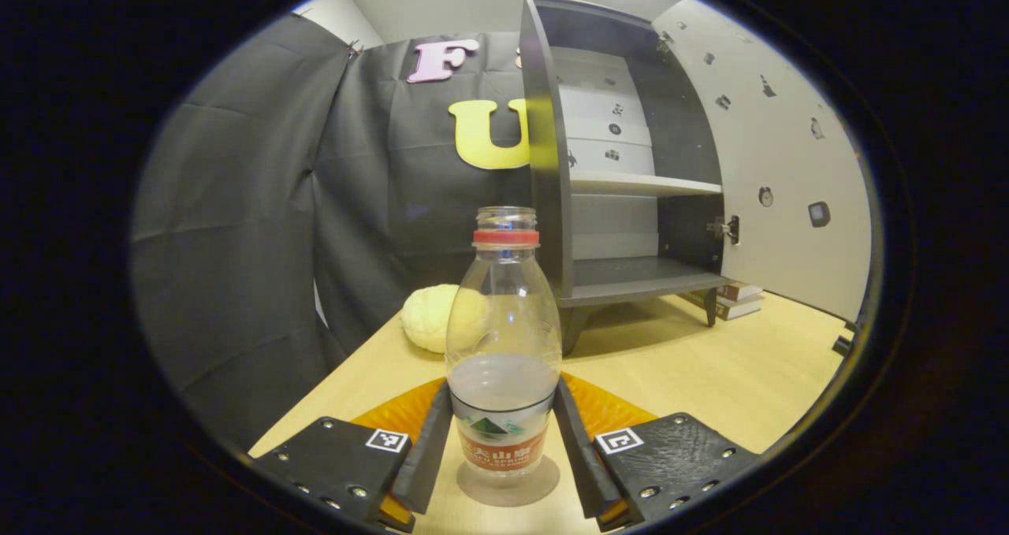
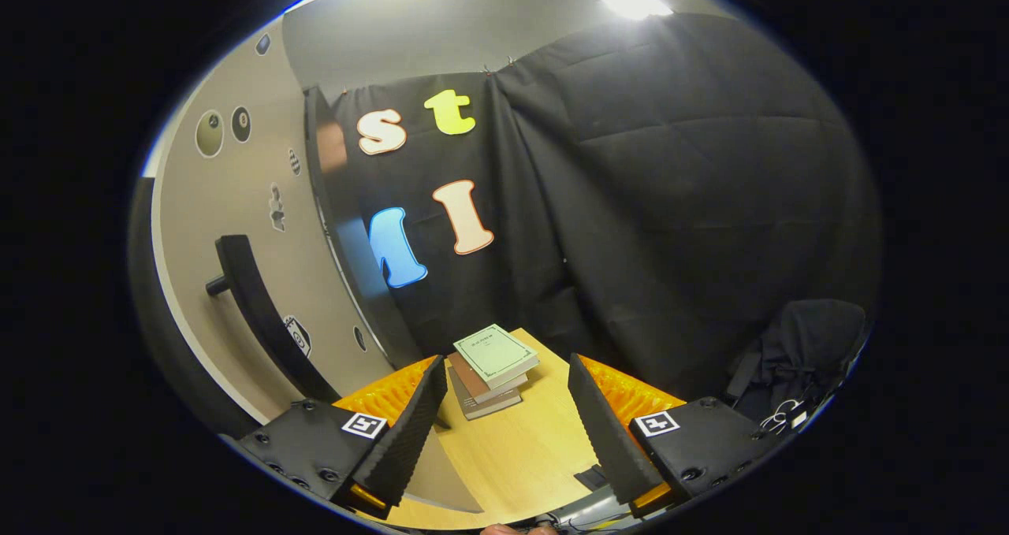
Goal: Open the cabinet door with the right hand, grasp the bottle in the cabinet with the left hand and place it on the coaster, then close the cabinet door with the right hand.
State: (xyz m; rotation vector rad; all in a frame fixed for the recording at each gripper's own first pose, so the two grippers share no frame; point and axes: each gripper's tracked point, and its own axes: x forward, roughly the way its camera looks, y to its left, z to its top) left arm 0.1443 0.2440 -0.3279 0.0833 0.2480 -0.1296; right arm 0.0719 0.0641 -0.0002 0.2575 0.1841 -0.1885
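Left gripper (image 1: 502, 440): fingers clamped on bottle (image 1: 502, 362), upright over table (image 1: 709, 369), before open cabinet (image 1: 623, 165). Right gripper (image 2: 504, 417): fingers apart, empty, beside cabinet door (image 2: 236, 228); books (image 2: 490, 369) beyond.

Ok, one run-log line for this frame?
left gripper: shut on bottle | bottle: over table | cabinet door: open | right gripper: open
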